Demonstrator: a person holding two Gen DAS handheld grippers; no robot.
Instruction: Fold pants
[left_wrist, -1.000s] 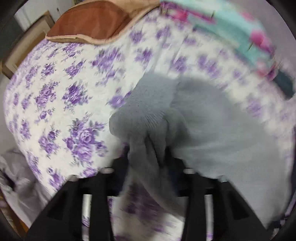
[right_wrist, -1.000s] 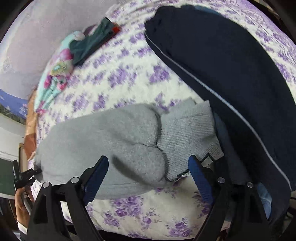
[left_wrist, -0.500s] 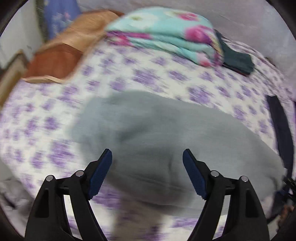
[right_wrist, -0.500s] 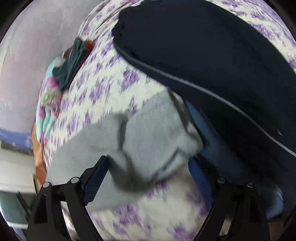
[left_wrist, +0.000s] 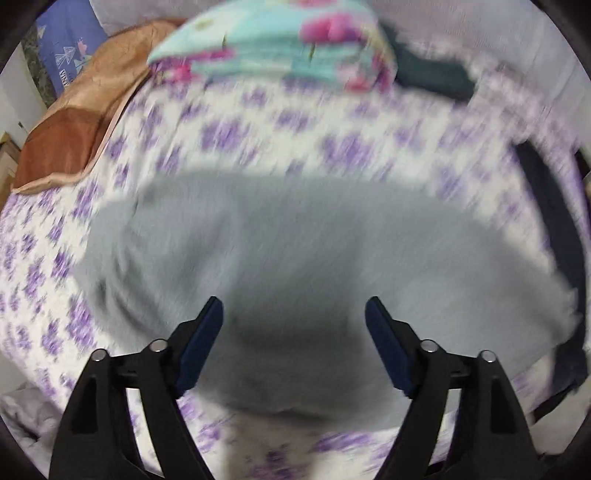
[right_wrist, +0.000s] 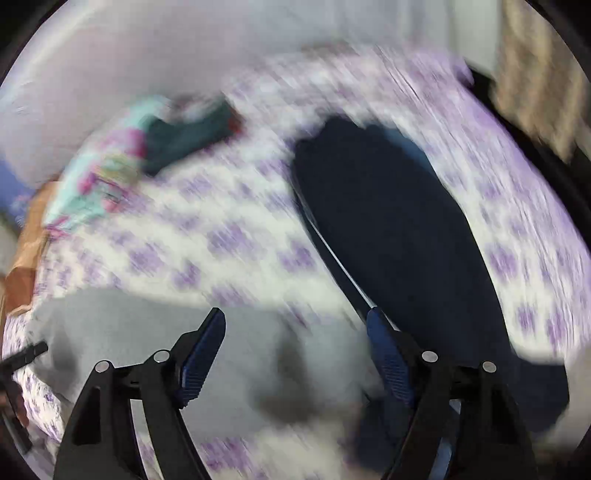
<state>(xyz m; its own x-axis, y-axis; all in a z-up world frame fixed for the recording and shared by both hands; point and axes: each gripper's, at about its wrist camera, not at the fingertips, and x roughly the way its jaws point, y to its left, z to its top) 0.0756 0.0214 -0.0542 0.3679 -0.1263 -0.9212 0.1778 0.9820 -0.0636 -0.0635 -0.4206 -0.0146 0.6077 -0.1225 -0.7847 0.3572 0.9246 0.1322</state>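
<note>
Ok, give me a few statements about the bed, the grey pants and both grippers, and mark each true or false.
1. The grey pants lie on a purple-flowered sheet. True.
2. The left gripper pinches the grey fabric. False: its jaws are opening, nothing clamped.
3. A dark navy garment lies beside the grey pants. True.
4. The right gripper holds the navy garment. False: it holds nothing; jaws apart, closing.

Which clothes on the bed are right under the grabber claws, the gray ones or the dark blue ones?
The gray pants. They lie folded right below the open left gripper, while the dark navy garment lies off to the side.
</note>
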